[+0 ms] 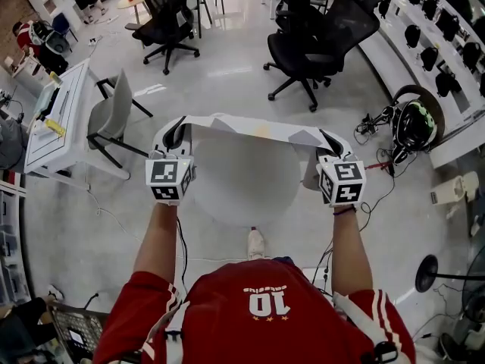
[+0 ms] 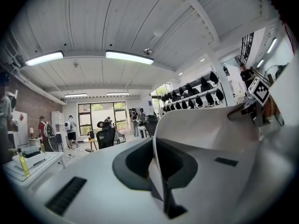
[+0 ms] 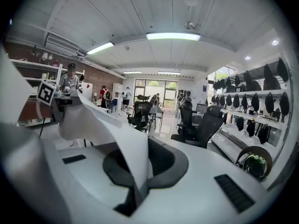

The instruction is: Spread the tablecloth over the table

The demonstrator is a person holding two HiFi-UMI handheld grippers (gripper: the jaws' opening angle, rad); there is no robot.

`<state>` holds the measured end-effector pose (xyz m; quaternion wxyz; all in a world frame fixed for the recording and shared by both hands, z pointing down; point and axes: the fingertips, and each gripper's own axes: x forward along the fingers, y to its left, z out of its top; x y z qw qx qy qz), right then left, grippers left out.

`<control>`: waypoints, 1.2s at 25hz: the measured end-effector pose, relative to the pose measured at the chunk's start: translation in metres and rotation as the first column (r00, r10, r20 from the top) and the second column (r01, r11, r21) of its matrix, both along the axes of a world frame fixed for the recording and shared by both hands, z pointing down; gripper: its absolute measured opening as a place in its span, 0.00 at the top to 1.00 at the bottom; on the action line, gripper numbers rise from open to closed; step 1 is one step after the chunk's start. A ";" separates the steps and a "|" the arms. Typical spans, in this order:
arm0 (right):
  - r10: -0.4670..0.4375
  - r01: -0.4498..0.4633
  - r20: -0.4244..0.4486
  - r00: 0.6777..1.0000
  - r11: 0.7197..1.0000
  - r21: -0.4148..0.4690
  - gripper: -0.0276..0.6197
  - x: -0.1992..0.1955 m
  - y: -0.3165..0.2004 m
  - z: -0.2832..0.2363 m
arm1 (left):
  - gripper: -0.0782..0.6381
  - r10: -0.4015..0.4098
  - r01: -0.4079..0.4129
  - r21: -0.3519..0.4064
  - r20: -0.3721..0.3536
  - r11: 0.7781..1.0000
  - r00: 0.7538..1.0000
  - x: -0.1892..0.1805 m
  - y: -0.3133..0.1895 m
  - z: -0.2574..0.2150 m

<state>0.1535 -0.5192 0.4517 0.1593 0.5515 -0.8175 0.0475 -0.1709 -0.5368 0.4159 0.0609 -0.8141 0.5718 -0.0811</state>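
A white tablecloth hangs stretched between my two grippers, above the far side of a small round white table. My left gripper is shut on the cloth's left corner, and my right gripper is shut on its right corner. In the left gripper view the cloth rises from the shut jaws of the left gripper and runs right toward the other gripper. In the right gripper view the cloth comes out of the right gripper and runs left. The cloth hides the table's far edge.
Black office chairs stand beyond the table. A grey chair and a white desk are at the left. A green helmet and cables lie on the floor at the right, beneath a shelf of helmets. People stand far off.
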 end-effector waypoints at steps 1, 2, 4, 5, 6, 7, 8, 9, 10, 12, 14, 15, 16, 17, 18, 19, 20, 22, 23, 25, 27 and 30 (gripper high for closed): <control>0.000 0.000 0.004 1.000 1.000 -0.009 0.93 -0.002 0.002 0.004 | 0.88 -0.002 0.002 -0.013 -0.007 1.000 1.000 -0.002 0.002 0.005; 0.000 0.000 0.009 1.000 1.000 -0.017 0.93 -0.004 0.004 0.008 | 0.88 -0.004 0.004 -0.024 -0.014 1.000 1.000 -0.004 0.005 0.009; -0.001 0.002 0.020 1.000 1.000 -0.030 0.93 -0.008 0.010 0.014 | 0.88 -0.007 0.006 -0.044 -0.022 0.999 1.000 -0.008 0.012 0.018; -0.002 0.003 0.024 1.000 0.999 -0.036 0.93 -0.009 0.013 0.017 | 0.88 -0.007 0.006 -0.053 -0.025 0.999 1.000 -0.010 0.016 0.022; -0.003 0.004 0.027 1.000 0.999 -0.040 0.93 -0.010 0.016 0.019 | 0.88 -0.007 0.005 -0.060 -0.027 0.998 1.000 -0.011 0.020 0.025; -0.002 0.004 0.030 1.000 0.999 -0.045 0.93 -0.010 0.019 0.021 | 0.88 -0.006 0.004 -0.066 -0.028 0.998 1.000 -0.012 0.024 0.028; -0.001 0.003 0.033 0.999 0.999 -0.050 0.93 -0.011 0.023 0.023 | 0.88 -0.004 0.002 -0.071 -0.028 0.997 1.000 -0.012 0.029 0.030; 0.001 0.001 0.038 0.999 0.998 -0.056 0.93 -0.011 0.027 0.025 | 0.88 -0.002 0.000 -0.077 -0.028 0.997 1.000 -0.012 0.034 0.033; 0.003 -0.001 0.041 0.999 0.998 -0.061 0.93 -0.011 0.031 0.028 | 0.88 0.000 -0.002 -0.084 -0.028 0.996 1.000 -0.013 0.039 0.036; 0.006 -0.003 0.047 0.999 0.997 -0.074 0.93 -0.013 0.041 0.034 | 0.88 0.002 -0.005 -0.099 -0.030 0.995 1.000 -0.015 0.050 0.043; 0.008 -0.004 0.054 0.998 0.996 -0.087 0.93 -0.016 0.052 0.041 | 0.88 0.004 -0.007 -0.114 -0.032 0.993 0.999 -0.018 0.061 0.051; 0.010 -0.004 0.058 0.998 0.996 -0.093 0.93 -0.017 0.057 0.045 | 0.88 0.004 -0.008 -0.121 -0.034 0.993 0.999 -0.019 0.066 0.055; 0.012 -0.006 0.063 0.998 0.995 -0.100 0.93 -0.018 0.062 0.048 | 0.88 0.004 -0.008 -0.128 -0.035 0.992 0.999 -0.019 0.071 0.058; 0.016 -0.008 0.069 0.998 0.994 -0.107 0.93 -0.018 0.067 0.052 | 0.88 0.005 -0.010 -0.135 -0.036 0.991 0.999 -0.020 0.076 0.062; 0.020 -0.011 0.075 0.997 0.993 -0.114 0.93 -0.018 0.071 0.056 | 0.88 0.007 -0.012 -0.143 -0.035 0.990 0.999 -0.020 0.081 0.066; 0.025 -0.015 0.080 0.996 0.992 -0.122 0.93 -0.017 0.076 0.061 | 0.88 0.010 -0.015 -0.152 -0.033 0.988 0.999 -0.019 0.086 0.071; 0.030 -0.019 0.085 0.996 0.991 -0.130 0.93 -0.017 0.081 0.067 | 0.88 0.013 -0.018 -0.162 -0.031 0.987 0.999 -0.019 0.090 0.077; 0.039 -0.025 0.092 0.995 0.989 -0.148 0.93 -0.017 0.090 0.078 | 0.88 0.021 -0.025 -0.179 -0.023 0.983 1.000 -0.019 0.100 0.088; 0.043 -0.028 0.095 0.995 0.987 -0.157 0.93 -0.016 0.094 0.083 | 0.88 0.026 -0.029 -0.188 -0.018 0.982 1.000 -0.019 0.104 0.092; 0.049 -0.031 0.102 0.994 0.984 -0.177 0.93 -0.016 0.102 0.092 | 0.88 0.035 -0.035 -0.203 -0.005 0.978 0.999 -0.018 0.111 0.100; 0.053 -0.030 0.109 0.993 0.980 -0.195 0.93 -0.016 0.111 0.101 | 0.88 0.041 -0.039 -0.219 0.004 0.975 0.999 -0.019 0.119 0.108; 0.053 -0.028 0.111 0.992 0.976 -0.214 0.93 -0.017 0.123 0.117 | 0.87 0.044 -0.042 -0.243 0.003 0.969 0.999 -0.020 0.133 0.124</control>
